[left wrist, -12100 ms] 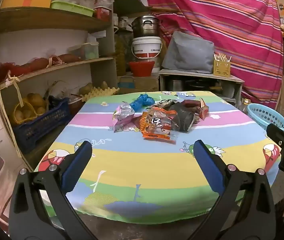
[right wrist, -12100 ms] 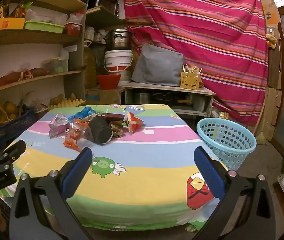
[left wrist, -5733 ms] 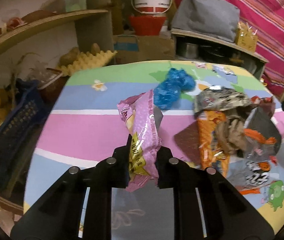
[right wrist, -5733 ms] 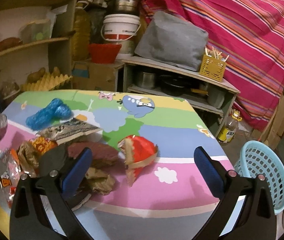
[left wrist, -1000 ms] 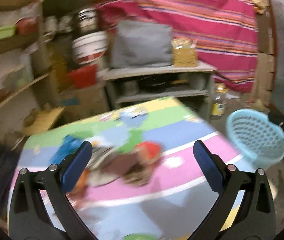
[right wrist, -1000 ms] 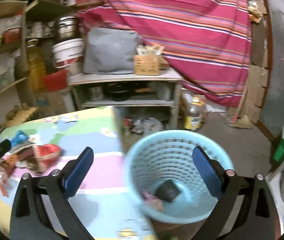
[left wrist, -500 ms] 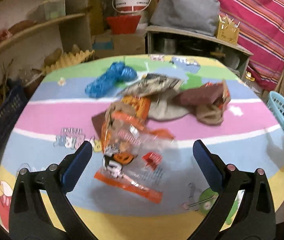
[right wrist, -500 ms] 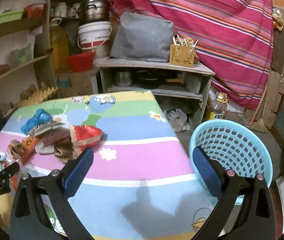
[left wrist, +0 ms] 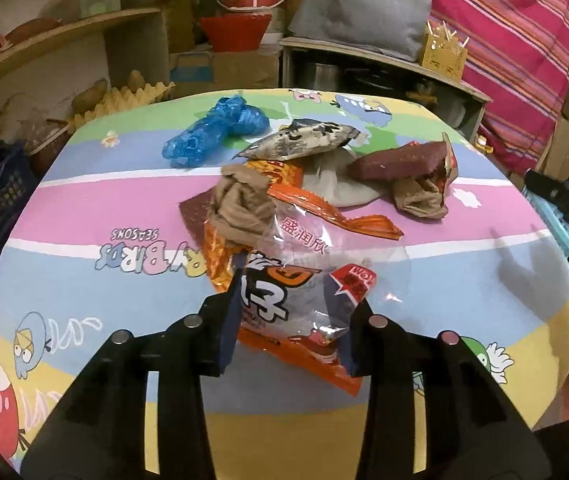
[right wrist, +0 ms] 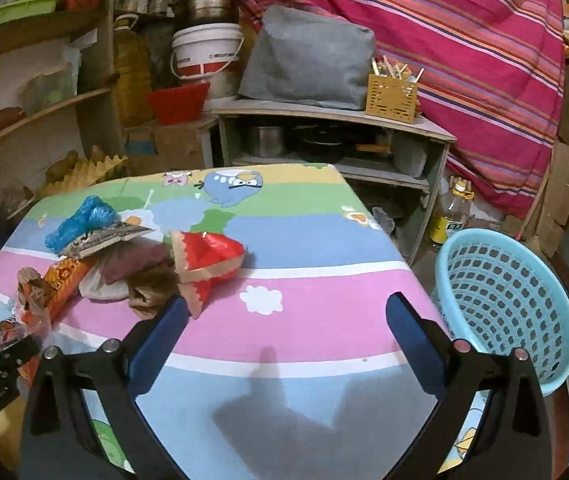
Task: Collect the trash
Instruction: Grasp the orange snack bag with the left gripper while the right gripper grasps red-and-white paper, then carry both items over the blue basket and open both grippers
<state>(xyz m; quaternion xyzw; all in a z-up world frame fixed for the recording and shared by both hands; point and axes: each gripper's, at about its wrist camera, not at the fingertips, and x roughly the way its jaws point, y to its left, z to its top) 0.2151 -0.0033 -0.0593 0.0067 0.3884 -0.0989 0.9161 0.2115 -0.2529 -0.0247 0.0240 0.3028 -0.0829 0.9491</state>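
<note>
Left gripper (left wrist: 290, 312) now astride orange wrapper (left wrist: 284, 280).

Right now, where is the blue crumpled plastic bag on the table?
In the left wrist view the blue plastic bag lies at the far left of the trash pile, just left of the grey printed wrapper, apart from both grippers.

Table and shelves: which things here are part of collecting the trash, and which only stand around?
Part of the job:
orange snack bag, between the left hand-held gripper fingers
blue plastic wad
red wrapper
blue basket

Only standing around:
white bucket
grey cushion
yellow caddy
oil bottle
</note>
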